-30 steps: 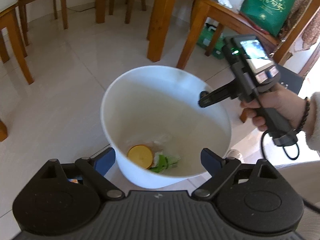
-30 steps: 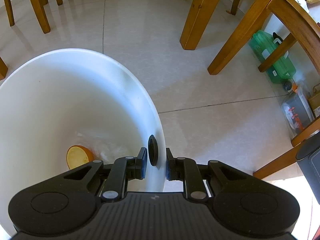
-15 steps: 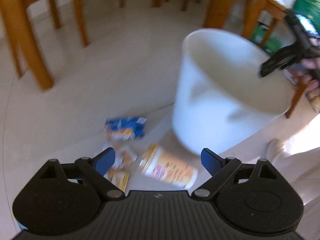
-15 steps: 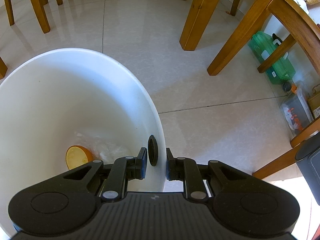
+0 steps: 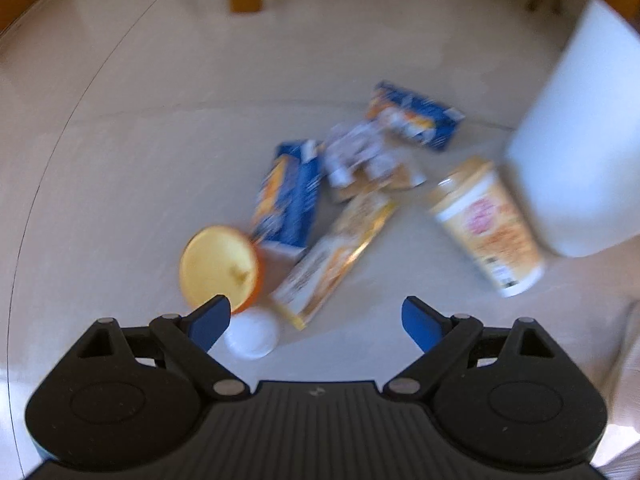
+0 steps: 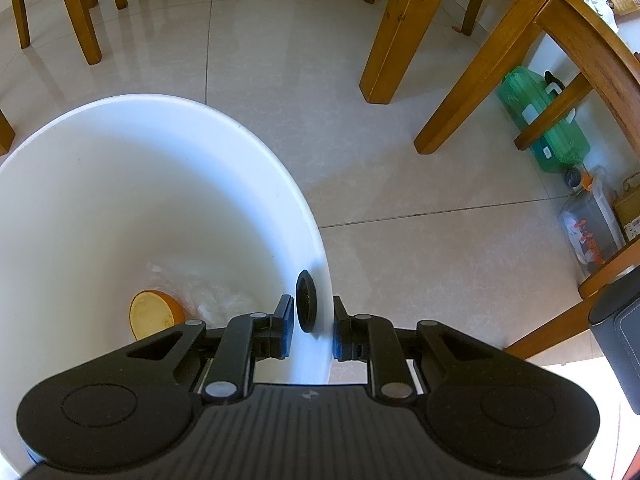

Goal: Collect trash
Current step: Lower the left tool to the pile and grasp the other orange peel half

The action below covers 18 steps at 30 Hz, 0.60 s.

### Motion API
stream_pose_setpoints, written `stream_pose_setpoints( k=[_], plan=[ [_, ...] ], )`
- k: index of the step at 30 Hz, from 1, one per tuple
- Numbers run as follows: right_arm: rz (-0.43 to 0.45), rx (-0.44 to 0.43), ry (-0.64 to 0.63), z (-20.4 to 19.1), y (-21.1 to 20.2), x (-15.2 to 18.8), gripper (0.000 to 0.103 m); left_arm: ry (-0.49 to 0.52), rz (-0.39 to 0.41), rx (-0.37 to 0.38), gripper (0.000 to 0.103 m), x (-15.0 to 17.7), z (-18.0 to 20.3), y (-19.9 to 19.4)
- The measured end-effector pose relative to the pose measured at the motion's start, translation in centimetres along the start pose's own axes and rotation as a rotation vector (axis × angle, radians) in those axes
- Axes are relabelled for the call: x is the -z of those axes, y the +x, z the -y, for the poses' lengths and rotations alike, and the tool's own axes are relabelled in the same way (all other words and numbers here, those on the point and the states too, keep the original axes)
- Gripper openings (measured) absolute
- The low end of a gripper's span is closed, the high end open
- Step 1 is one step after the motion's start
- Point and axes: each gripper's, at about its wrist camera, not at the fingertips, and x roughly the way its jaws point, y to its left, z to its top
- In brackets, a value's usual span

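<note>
My left gripper [image 5: 316,320] is open and empty above a heap of trash on the tiled floor. The heap holds an orange lid [image 5: 218,266], a small white cap [image 5: 251,336], two blue cartons [image 5: 290,196] [image 5: 416,116], a gold snack packet [image 5: 334,264], a crumpled wrapper [image 5: 362,156] and a yellow instant-noodle cup [image 5: 486,226] on its side. The white bin [image 5: 580,140] stands at the right. In the right wrist view my right gripper [image 6: 313,326] is shut on the white bin's rim [image 6: 320,276] at a black handle knob [image 6: 306,302]. An orange lid [image 6: 154,314] and clear plastic [image 6: 212,296] lie inside.
Wooden chair and table legs [image 6: 394,28] ring the floor beyond the bin. A green case [image 6: 542,120] and a bagged item [image 6: 592,228] sit under the table at the right. A dark object [image 6: 618,332] stands at the right edge.
My left gripper has swung from above the bin's opening down and left to the trash heap, still open. My right gripper has kept its hold on the bin's rim.
</note>
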Motion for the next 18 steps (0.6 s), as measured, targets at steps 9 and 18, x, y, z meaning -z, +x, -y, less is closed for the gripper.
stream_pose_setpoints(
  k=[9,18],
  plan=[
    [0.001,0.005,0.000,0.0,0.1,0.0,0.023,-0.159,-0.063,-0.022,0.092,0.4,-5.1,4.4],
    [0.001,0.003,0.002,0.1,0.0,0.0,0.024,-0.265,-0.105,-0.012,0.092,-0.5,-7.8,8.1]
  ],
)
